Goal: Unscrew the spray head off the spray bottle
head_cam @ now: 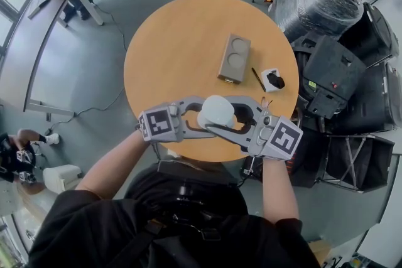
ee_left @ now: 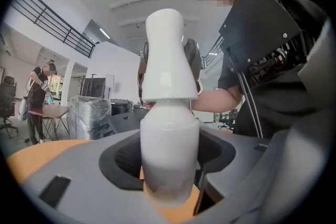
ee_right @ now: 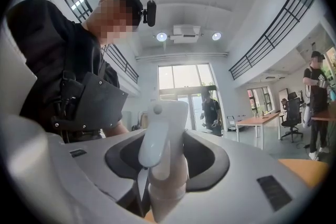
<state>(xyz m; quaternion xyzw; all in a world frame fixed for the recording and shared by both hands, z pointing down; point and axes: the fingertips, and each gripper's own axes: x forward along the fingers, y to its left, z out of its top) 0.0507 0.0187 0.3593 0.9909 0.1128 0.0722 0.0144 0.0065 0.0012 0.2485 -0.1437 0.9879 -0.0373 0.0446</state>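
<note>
We find the left gripper [head_cam: 206, 117] clamped on the bottle [ee_left: 169, 155], bracing it above the table's [head_cam: 182, 41] near edge. The right gripper [head_cam: 230, 115] grips the spray head [ee_right: 160, 134], evidently placed to twist it off.

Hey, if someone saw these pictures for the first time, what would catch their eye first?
A white spray bottle, held above the near edge of the round wooden table: the left gripper clamps its body, the right gripper its spray head. Behind it on the table lies a brown box.
</note>
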